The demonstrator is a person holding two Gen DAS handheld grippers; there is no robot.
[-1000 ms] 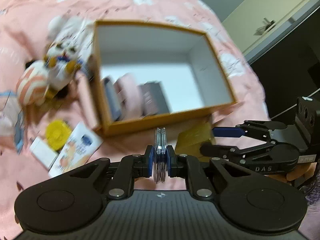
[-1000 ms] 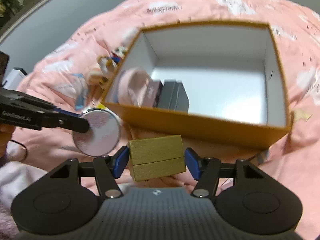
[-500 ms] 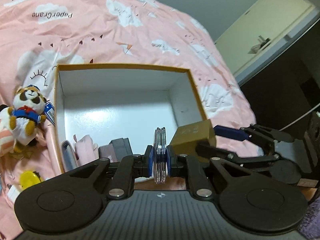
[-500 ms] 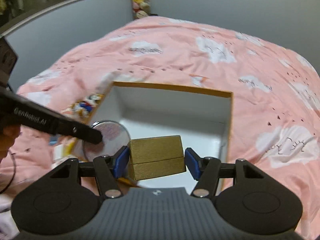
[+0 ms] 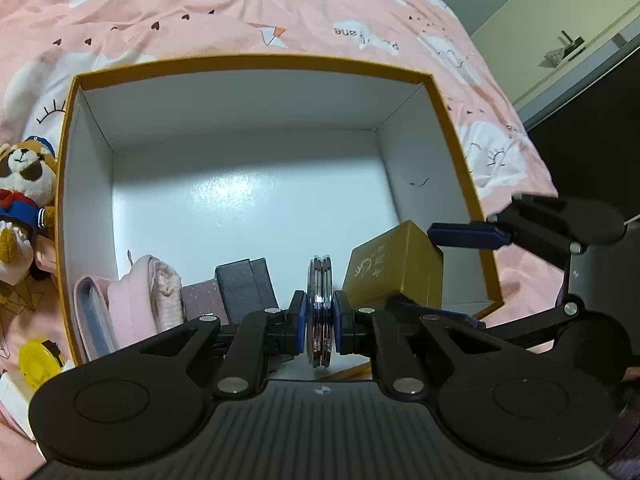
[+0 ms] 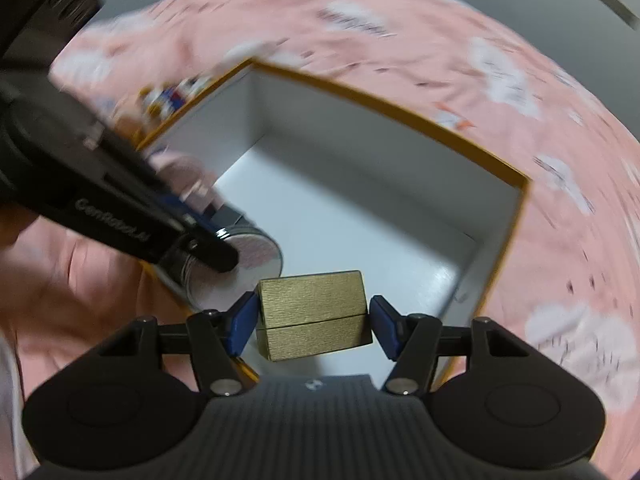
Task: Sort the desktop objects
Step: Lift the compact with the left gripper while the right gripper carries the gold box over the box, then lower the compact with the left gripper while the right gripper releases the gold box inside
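Observation:
An orange box (image 5: 256, 60) with a white inside lies on a pink bedspread. My left gripper (image 5: 320, 322) is shut on a round silver disc (image 5: 320, 276), held edge-on over the box's near wall. My right gripper (image 6: 314, 320) is shut on a gold box (image 6: 312, 296) and hangs over the orange box (image 6: 400, 104). In the left wrist view the gold box (image 5: 394, 268) sits at the near right corner, in the right gripper (image 5: 448, 276). The right wrist view shows the left gripper (image 6: 216, 248) with the disc (image 6: 256, 256) just left of the gold box.
Inside the box, along the near wall, stand a pink pouch (image 5: 136, 296) and grey cases (image 5: 244, 284). A plush toy (image 5: 24, 184), a yellow round item (image 5: 38, 364) and a white item (image 5: 12, 396) lie left of the box. A cabinet (image 5: 560, 40) stands beyond the bed.
Both grippers have come forward from in front of the box to over its near edge, each keeping its object. The right gripper has rolled, so the box looks tilted and blurred.

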